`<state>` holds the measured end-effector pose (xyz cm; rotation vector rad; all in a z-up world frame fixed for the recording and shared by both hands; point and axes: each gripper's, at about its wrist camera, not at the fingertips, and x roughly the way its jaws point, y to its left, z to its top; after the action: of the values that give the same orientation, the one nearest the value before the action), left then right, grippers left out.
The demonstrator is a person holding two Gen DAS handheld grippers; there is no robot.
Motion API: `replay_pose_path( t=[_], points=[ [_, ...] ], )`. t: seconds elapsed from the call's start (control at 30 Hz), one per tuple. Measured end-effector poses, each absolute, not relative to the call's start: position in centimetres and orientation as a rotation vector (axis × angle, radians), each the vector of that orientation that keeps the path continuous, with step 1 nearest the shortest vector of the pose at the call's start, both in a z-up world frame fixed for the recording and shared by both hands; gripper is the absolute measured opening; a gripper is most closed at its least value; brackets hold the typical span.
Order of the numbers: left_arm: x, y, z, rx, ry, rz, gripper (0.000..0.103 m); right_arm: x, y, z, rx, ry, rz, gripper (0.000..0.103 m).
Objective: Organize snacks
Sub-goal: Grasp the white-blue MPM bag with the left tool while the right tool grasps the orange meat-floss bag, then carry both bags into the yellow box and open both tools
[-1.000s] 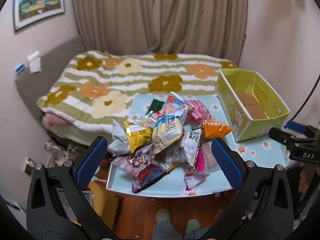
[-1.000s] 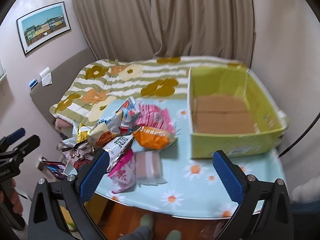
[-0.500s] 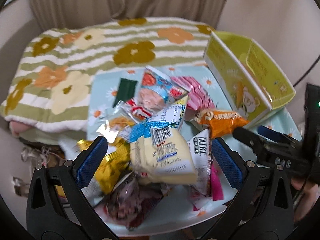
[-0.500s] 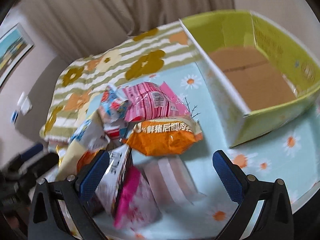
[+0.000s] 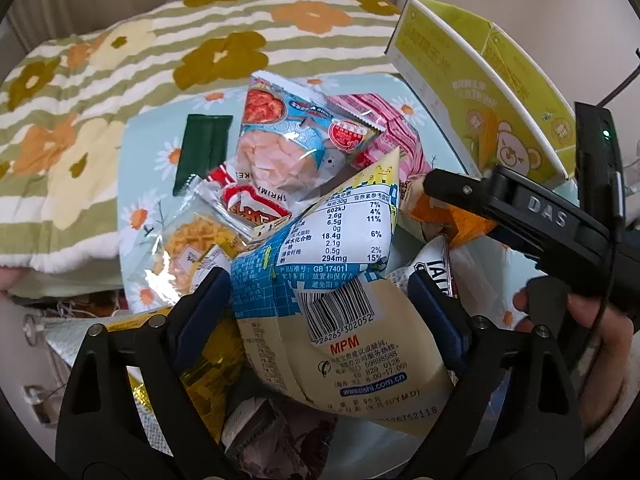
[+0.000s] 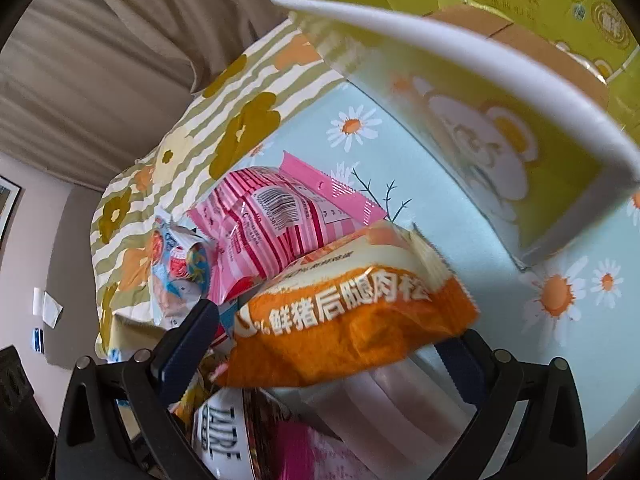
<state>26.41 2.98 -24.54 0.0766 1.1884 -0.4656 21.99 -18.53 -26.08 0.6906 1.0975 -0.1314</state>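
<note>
A pile of snack packets lies on the daisy-print table. My left gripper is open, its blue pads either side of a cream and blue packet with a barcode. My right gripper is open around an orange packet; it also shows in the left wrist view, under the right gripper's black finger. A pink striped packet and a blue shrimp-chip packet lie behind. The open yellow-green box stands at the right.
A dark green packet, a clear packet of yellow crisps, a gold packet and a white packet lie around the pile. A bed with a flowered striped blanket is behind the table.
Both grippers have dropped down and forward into the pile. The left has closed in around the cream and blue packet, the right around the orange packet, and both jaws have narrowed.
</note>
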Motion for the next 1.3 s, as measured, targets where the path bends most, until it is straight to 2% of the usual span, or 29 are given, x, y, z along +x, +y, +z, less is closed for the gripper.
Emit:
replay_pose_path(
  t=[0.17, 0.27, 0.33, 0.37, 0.47, 0.63, 0.9, 1.3],
  points=[
    [27.0, 3.6, -25.0, 0.049, 1.22, -0.49, 0.081, 22.1, -18.7, -27.1, 0.704, 1.111, -0.155, 0.103],
    [27.2, 3.9, -25.0, 0.039, 1.231, -0.497, 0.066, 22.3, -18.6, -27.2, 0.69, 1.116, -0.16, 0.103],
    [27.3, 4.2, -24.9, 0.024, 1.235, -0.498, 0.06, 22.3, -18.6, -27.2, 0.685, 1.121, -0.166, 0.102],
    [27.3, 4.5, -24.9, 0.012, 1.237, -0.501, 0.056, 22.3, -18.5, -27.3, 0.684, 1.122, -0.17, 0.098],
    [27.3, 5.0, -24.7, -0.01, 1.237, -0.506, 0.052, 22.3, -18.7, -27.4, 0.679, 1.134, -0.175, 0.082],
    [26.9, 5.2, -23.8, -0.015, 1.208, -0.508, 0.051, 21.7, -19.1, -27.0, 0.682, 1.113, -0.181, 0.074],
    [26.0, 5.7, -21.5, -0.047, 1.15, -0.503, 0.05, 20.4, -18.7, -24.7, 0.679, 1.076, -0.141, 0.072],
    [25.5, 4.9, -13.7, -0.091, 0.97, -0.483, 0.05, 19.9, -17.8, -14.8, 0.489, 0.919, 0.021, 0.072]
  ],
)
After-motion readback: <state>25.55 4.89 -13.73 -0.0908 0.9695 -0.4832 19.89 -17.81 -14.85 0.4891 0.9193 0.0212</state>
